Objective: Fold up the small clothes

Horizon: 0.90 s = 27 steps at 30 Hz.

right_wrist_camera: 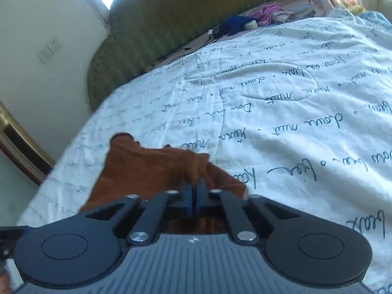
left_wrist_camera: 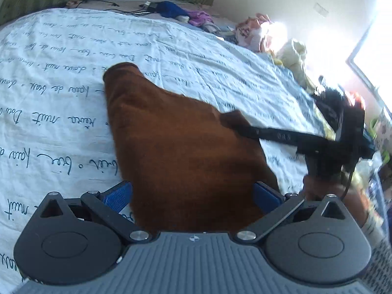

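Brown garment rumpled, pinched by right gripper

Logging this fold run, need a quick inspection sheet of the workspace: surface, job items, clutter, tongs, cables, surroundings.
Surface: white bedspread printed with script, wrinkled.
Job's things: brown garment lying on it, one edge lifted.
Clutter: blue cloth, purple clothes and a pale pile near the headboard.
Tongs: left tongs open, astride the garment; right tongs shut on the garment.
Cables: black leads by the blue cloth.
Surroundings: green headboard, bright window, wall switch.
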### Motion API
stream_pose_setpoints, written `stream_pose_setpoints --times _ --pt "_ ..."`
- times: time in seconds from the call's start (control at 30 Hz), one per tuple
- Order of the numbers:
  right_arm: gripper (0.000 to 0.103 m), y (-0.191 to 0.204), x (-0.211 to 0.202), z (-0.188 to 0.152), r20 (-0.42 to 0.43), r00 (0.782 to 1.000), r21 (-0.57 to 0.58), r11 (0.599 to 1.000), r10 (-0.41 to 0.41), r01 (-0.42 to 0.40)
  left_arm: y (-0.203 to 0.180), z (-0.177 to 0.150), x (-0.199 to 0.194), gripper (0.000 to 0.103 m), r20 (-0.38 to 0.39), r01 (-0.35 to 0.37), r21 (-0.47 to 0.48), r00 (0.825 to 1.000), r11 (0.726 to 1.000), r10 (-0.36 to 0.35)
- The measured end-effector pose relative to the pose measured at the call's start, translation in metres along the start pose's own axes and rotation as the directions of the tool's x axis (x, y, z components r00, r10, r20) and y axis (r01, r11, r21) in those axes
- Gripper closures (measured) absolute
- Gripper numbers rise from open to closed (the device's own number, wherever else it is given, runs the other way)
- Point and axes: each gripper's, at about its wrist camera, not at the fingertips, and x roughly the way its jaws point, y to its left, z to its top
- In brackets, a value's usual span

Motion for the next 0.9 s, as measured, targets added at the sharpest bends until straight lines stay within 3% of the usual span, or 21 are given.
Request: stream_pose_setpoints --times 0.07,0.13,0.23,0.3,0.37,0.4,0.43,0.47,0.5,0.6,0.67,0.7,0.73,0.77,0.8,0.83,0.87,0.9 --pt "0.099 0.011 0.003 0.001 0.010 0.999 -0.108 0.993 -0.049 0.050 -0.022 -0.013 0.011 0.000 -0.015 -0.106 0.113 0.994 0.988 0.108" --pt "0.099 0.015 -0.008 0.007 0.057 0.997 -0.130 0.990 -0.056 0.063 -0.032 -0.024 0.024 0.000 -0.028 -0.188 0.174 0.980 0.967 0.195" --pt "0.099 0.020 -0.017 0.014 0.099 0.990 -0.162 0.980 -0.097 0.112 -0.020 -0.034 0.051 0.000 -0.136 -0.178 0.103 0.972 0.979 0.191" --pt "0.098 0.016 0.003 0.008 0.040 0.980 -0.219 0.956 -0.193 0.197 -0.013 -0.042 0.052 0.000 -0.091 -0.184 0.071 0.978 0.980 0.190" --pt "0.091 0.003 0.025 -0.002 -0.019 0.973 -0.242 0.945 -0.230 0.219 -0.013 -0.045 0.051 0.000 -0.082 -0.193 0.073 0.977 0.979 0.199" --pt "0.077 -0.001 0.024 -0.005 0.014 0.976 -0.248 0.945 -0.216 0.213 -0.013 -0.045 0.049 0.000 -0.082 -0.196 0.066 0.976 0.978 0.201" --pt "0.044 -0.001 0.020 -0.004 0.032 0.970 -0.251 0.937 -0.241 0.241 -0.013 -0.045 0.048 0.000 -0.084 -0.197 0.062 0.976 0.978 0.202" --pt "0.028 0.001 0.014 -0.002 0.049 0.958 -0.251 0.925 -0.284 0.287 -0.013 -0.045 0.048 0.000 -0.086 -0.197 0.065 0.976 0.978 0.202" --pt "0.022 0.004 0.001 0.000 0.085 0.951 -0.249 0.918 -0.298 0.310 -0.014 -0.046 0.047 0.000 -0.086 -0.197 0.069 0.975 0.978 0.203" --pt "0.024 0.018 -0.041 -0.005 0.149 0.972 -0.256 0.942 -0.183 0.217 -0.014 -0.046 0.046 0.000 -0.083 -0.194 0.071 0.976 0.979 0.199" --pt "0.038 0.031 -0.060 -0.019 0.147 0.987 -0.310 0.945 -0.059 0.103 -0.014 -0.048 0.044 0.000 -0.078 -0.194 0.070 0.977 0.979 0.199" --pt "0.055 0.039 -0.064 -0.029 0.131 0.991 -0.340 0.938 -0.020 0.064 -0.015 -0.049 0.043 0.000 -0.073 -0.195 0.070 0.977 0.978 0.200" --pt "0.062 0.044 -0.064 -0.037 0.110 0.994 -0.365 0.930 0.002 0.038 -0.016 -0.050 0.043 0.000 -0.070 -0.196 0.072 0.977 0.978 0.201" --pt "0.062 0.050 -0.058 -0.046 0.079 0.997 -0.403 0.915 0.004 0.029 -0.016 -0.050 0.043 0.000 -0.067 -0.197 0.076 0.977 0.977 0.202" --pt "0.062 0.053 -0.045 -0.054 0.054 0.998 -0.438 0.897 -0.041 0.061 -0.017 -0.051 0.043 0.000 -0.065 -0.197 0.077 0.977 0.977 0.202" --pt "0.055 0.048 -0.030 -0.056 0.046 0.992 -0.446 0.886 -0.122 0.129 -0.017 -0.051 0.042 0.000 -0.061 -0.197 0.073 0.978 0.978 0.202" --pt "0.045 0.035 -0.019 -0.054 0.034 0.990 -0.409 0.901 -0.140 0.142 -0.017 -0.051 0.042 0.000 -0.060 -0.197 0.072 0.978 0.978 0.202" --pt "0.029 0.015 -0.013 -0.046 0.015 0.995 -0.305 0.947 -0.097 0.097 -0.017 -0.051 0.041 0.000 -0.060 -0.197 0.076 0.978 0.977 0.202"
